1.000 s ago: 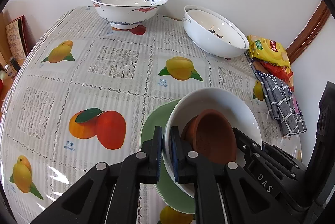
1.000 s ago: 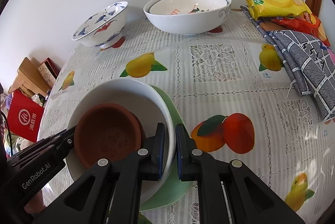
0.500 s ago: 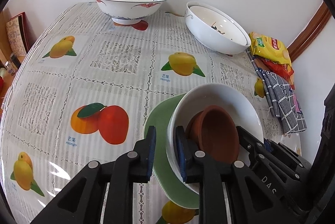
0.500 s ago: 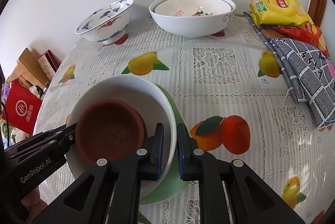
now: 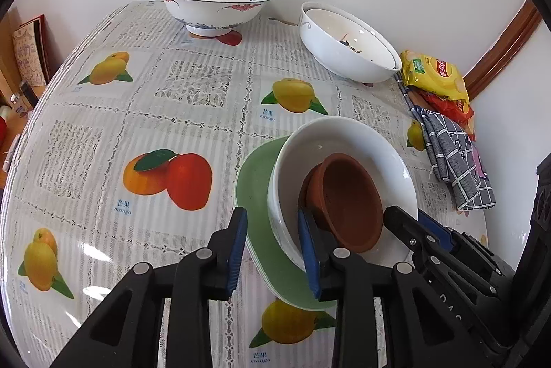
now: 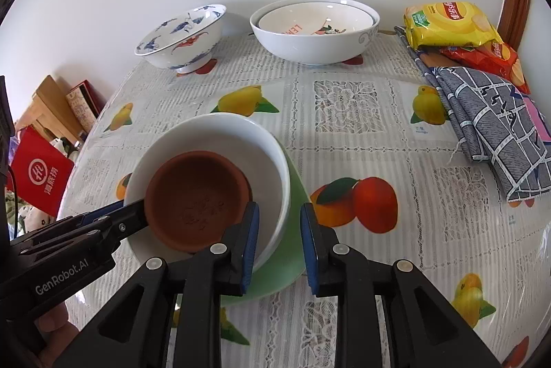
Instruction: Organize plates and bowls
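Both jaws just opening — straddling white bowl (image 5: 344, 140) (unpressed) rim.

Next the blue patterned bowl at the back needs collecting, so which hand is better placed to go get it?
Probably the left. Its gripper sits on the side of the stacked white bowl nearer the blue patterned bowl, with bare tablecloth between. The right gripper, jaws also just opened, would have to cross over the stack.

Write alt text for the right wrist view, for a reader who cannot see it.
The right gripper, its jaws just opened, straddles without pressing the rim of a white ceramic bowl holding a brown terracotta dish, stacked on a pale green plate. The left gripper reaches in from the left. Behind stand a blue-patterned porcelain bowl and two nested white bowls.
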Action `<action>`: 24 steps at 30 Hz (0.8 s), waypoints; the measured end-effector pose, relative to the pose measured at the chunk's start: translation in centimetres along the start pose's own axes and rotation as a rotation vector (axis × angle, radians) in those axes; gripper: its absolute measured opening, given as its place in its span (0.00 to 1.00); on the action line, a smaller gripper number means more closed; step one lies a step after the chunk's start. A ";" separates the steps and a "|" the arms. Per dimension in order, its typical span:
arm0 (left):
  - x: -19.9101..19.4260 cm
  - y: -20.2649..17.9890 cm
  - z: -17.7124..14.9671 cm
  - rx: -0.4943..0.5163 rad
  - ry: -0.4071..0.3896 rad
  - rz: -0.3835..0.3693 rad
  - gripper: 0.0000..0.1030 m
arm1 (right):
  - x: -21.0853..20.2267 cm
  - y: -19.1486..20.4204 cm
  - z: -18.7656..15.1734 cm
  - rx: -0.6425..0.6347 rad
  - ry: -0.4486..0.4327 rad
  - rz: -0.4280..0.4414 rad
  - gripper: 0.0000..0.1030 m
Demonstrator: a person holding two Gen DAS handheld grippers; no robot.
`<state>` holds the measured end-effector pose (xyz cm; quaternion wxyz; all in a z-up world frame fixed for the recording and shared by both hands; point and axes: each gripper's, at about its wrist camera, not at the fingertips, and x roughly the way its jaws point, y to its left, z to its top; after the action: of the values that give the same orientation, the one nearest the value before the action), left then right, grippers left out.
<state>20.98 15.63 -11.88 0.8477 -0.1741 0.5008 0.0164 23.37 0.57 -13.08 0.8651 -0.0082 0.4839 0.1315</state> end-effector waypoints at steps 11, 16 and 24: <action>-3.9 -0.7 -2.5 0.013 -0.033 0.014 0.37 | -5.1 -0.1 -2.3 0.009 -0.045 -0.024 0.36; -6.1 -2.1 -4.6 0.038 -0.059 0.035 0.43 | -8.6 -1.1 -4.0 0.031 -0.084 -0.056 0.43; -9.9 -5.3 -8.8 0.083 -0.125 0.049 0.54 | -14.1 -2.9 -7.8 0.044 -0.137 -0.143 0.46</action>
<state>9.70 9.38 -5.83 0.8830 -0.1253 0.4514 0.0274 10.52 -6.42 -5.76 0.9033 -0.0145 0.4247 0.0590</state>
